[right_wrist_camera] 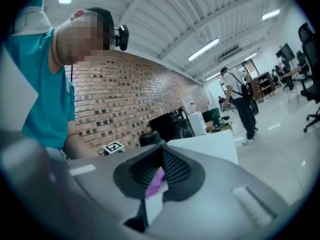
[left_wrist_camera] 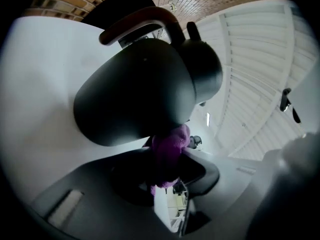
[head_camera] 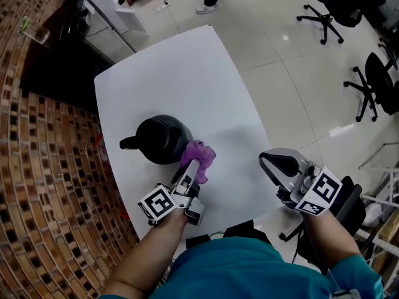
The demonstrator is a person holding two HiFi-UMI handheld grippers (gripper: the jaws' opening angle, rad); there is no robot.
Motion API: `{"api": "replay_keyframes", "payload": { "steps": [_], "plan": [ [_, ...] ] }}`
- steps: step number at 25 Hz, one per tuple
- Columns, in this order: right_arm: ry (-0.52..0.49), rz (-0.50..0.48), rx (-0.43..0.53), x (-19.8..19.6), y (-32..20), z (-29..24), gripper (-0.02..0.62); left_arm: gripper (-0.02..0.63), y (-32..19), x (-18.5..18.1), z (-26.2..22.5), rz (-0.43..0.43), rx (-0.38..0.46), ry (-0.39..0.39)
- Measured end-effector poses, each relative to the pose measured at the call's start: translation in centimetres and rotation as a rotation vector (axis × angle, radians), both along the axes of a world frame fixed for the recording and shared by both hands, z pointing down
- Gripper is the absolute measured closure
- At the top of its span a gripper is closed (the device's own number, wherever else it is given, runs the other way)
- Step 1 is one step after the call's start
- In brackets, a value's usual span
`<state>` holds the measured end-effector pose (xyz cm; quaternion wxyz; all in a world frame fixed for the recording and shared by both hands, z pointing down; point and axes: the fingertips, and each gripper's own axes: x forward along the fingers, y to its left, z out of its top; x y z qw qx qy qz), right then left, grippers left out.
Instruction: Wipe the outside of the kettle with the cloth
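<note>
White table by a brick wall, office chairs off to the right. Black kettle stands upright near the table's left edge. My left gripper pinches the purple cloth, wad touching the kettle's side. Right gripper hangs past the table's near edge, tongs pressed together, nothing in them. I judge the cloth soft and limp; a pinch at its bunch suffices. Kettle looks rigid and smooth, likely to slide under sideways pressure, so best steadied by its arched handle
</note>
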<state>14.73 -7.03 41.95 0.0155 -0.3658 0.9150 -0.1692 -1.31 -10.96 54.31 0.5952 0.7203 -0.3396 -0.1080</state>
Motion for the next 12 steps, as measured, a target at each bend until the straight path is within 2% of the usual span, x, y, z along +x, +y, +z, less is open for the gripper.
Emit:
{"api": "replay_keyframes", "payload": {
  "steps": [4,7,9,12],
  "plan": [
    [0.025,-0.006,0.001,-1.1,-0.7,0.4,0.592,0.486,0.6,-0.8,2.8,0.049,-0.003,-0.053],
    [0.032,-0.014,-0.001,-1.9,-0.8,0.3,0.592,0.486,1.1,-1.8,4.2,0.11,0.009,-0.134],
    [0.034,-0.024,0.001,-2.8,-0.8,0.0,0.592,0.488,1.8,-2.7,3.5,0.153,0.029,-0.171],
    [0.034,-0.044,0.007,-4.2,-0.8,-0.8,0.592,0.488,3.4,-4.2,-0.6,0.215,0.124,-0.17]
  ]
}}
